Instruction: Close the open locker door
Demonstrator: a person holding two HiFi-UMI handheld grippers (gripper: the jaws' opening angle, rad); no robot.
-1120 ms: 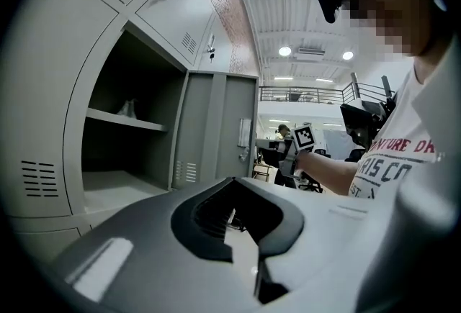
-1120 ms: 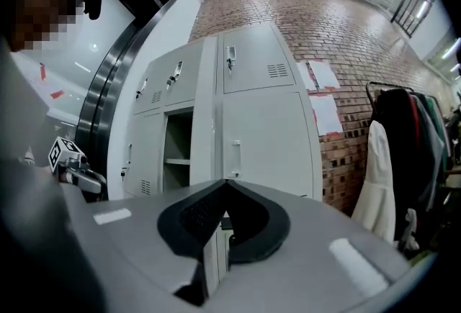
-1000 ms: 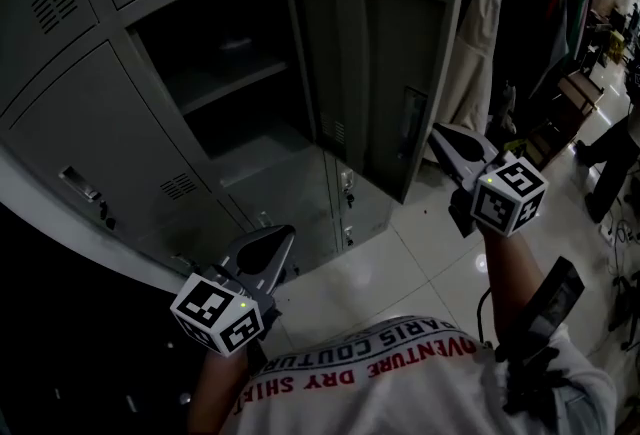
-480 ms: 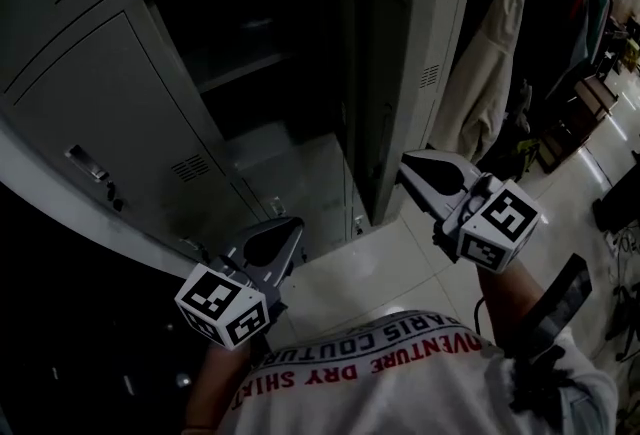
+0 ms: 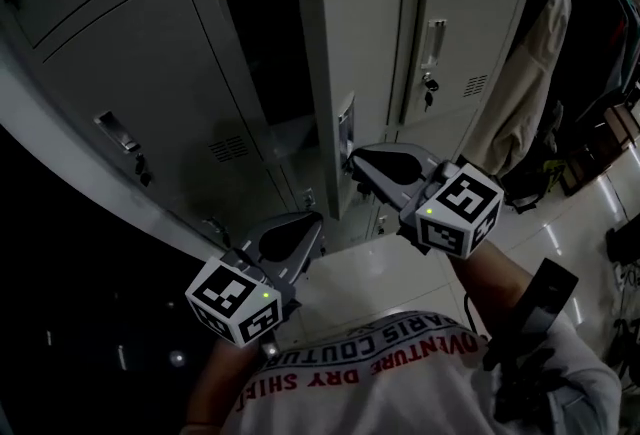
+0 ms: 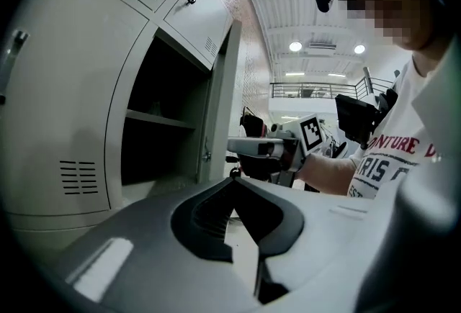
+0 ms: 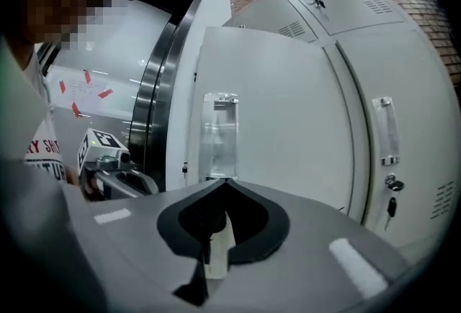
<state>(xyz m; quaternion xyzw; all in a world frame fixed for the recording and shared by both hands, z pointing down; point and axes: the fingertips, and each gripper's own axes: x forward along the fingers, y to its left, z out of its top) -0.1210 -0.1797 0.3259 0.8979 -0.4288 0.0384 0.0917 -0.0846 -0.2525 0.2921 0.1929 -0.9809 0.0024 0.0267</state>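
The grey locker door (image 5: 350, 53) stands about half shut, its free edge toward me; its outer face (image 7: 274, 124) with a clear handle plate (image 7: 217, 137) fills the right gripper view. My right gripper (image 5: 352, 161) is shut and its tips rest against the door's outer face near the handle. My left gripper (image 5: 318, 221) is shut with nothing in it and hangs low in front of the lockers below. The left gripper view shows the dark locker opening (image 6: 162, 124) with a shelf, the door edge (image 6: 220, 110) and the right gripper (image 6: 232, 147) behind it.
Shut locker doors (image 5: 130, 83) stand left of the opening and another (image 5: 465, 33) to its right, with a key in its lock (image 5: 428, 88). A light coat (image 5: 525, 93) hangs at the right. White floor tiles (image 5: 390, 273) lie below.
The door has swung from wide open to about half shut. My right gripper moved left with it, staying on its outer face. The left gripper rose slightly.
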